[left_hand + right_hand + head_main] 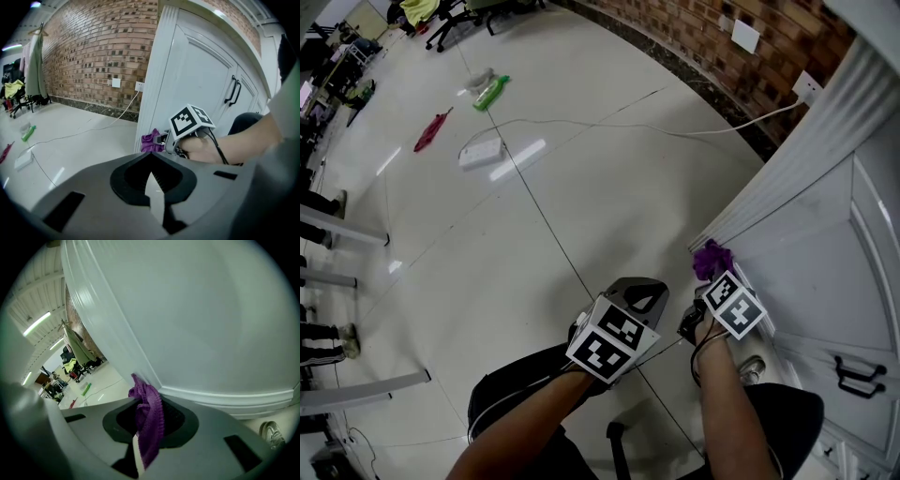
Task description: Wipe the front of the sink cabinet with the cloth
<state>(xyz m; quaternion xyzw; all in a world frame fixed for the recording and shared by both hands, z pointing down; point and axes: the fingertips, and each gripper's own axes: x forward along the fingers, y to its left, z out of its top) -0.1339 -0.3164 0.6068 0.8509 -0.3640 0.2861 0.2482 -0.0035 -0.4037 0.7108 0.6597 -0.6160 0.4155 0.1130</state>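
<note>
Two grippers: your right gripper (706, 282) clamps purple cloth (150, 414) at lower corner of cabinet front (811, 239); left gripper (153, 193) jaws together, empty. Wiping step looks underway; next, you sweep cloth across door, keeping contact.

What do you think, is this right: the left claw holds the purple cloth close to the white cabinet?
No, the side is wrong. The right claw holds the purple cloth close to the white cabinet, as the right gripper view shows.
</note>
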